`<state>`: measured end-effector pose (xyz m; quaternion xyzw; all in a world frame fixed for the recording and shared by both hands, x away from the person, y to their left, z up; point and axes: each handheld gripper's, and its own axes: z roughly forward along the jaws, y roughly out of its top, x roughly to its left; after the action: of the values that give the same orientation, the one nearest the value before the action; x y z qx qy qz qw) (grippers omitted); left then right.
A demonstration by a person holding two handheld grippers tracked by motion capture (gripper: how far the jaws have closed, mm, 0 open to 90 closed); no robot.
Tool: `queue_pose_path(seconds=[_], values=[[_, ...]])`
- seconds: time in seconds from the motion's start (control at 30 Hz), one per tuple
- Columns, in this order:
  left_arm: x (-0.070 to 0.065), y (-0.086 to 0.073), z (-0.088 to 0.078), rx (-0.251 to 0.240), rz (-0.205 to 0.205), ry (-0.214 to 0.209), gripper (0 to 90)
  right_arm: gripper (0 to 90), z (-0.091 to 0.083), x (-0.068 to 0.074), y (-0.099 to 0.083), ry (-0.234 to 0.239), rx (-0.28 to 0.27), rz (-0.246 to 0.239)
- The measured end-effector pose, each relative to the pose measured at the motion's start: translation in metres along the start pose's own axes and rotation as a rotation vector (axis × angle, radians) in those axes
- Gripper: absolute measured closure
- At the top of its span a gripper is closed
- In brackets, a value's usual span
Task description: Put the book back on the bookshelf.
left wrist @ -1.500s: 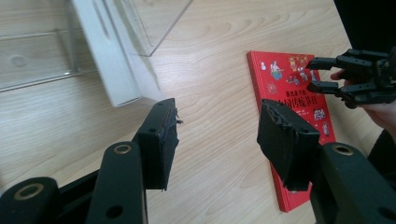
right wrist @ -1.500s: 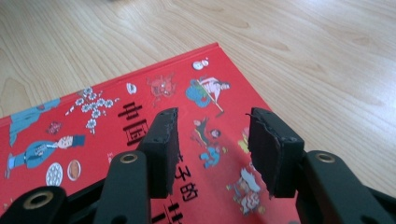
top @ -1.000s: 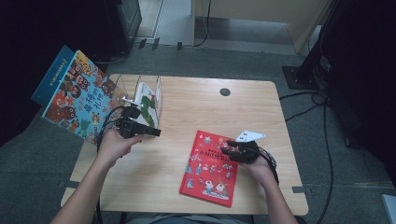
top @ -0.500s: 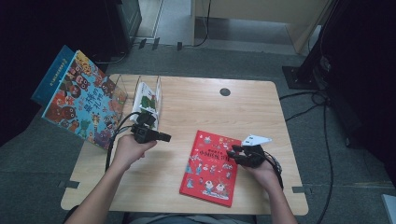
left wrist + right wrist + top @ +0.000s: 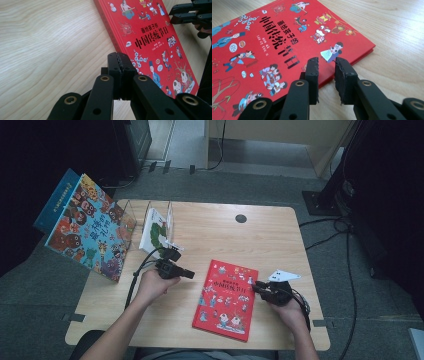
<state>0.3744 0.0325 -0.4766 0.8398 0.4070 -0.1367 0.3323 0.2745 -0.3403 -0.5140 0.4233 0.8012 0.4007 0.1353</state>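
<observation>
- Red book is laid flat on the tabletop, near the front edge, right of centre, cover up.
- Left gripper is held just off the book's left edge; jaws seen pressed together in the left gripper view, nothing between them, having just been closing.
- Right gripper is set at the book's right edge; jaws part-spread w/ a narrow gap, just been closing, book edge under the tips, not pinched.
- Clear rack w/ a white-green book stands at the back-left corner.
- Big picture book is leaned at the left edge.
</observation>
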Motion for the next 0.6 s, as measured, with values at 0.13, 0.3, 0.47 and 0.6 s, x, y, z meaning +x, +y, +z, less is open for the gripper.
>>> queue_pose_path(seconds=[0.13,0.3,0.47,0.6], values=[[-0.005,0.002,0.01,0.014,0.016,0.002,90.0,78.8,-0.005,0.0,-0.004,-0.013,0.005,0.01],[-0.007,0.003,0.021,0.029,0.018,0.011,90.0,83.3,-0.009,-0.001,-0.01,-0.029,0.028,0.017],[-0.008,0.003,0.027,0.042,0.012,0.003,90.0,85.1,-0.011,0.0,-0.013,-0.013,0.043,0.019],[-0.008,0.002,0.032,0.065,0.014,0.001,90.0,85.2,-0.007,0.003,-0.013,0.009,0.055,0.008]])
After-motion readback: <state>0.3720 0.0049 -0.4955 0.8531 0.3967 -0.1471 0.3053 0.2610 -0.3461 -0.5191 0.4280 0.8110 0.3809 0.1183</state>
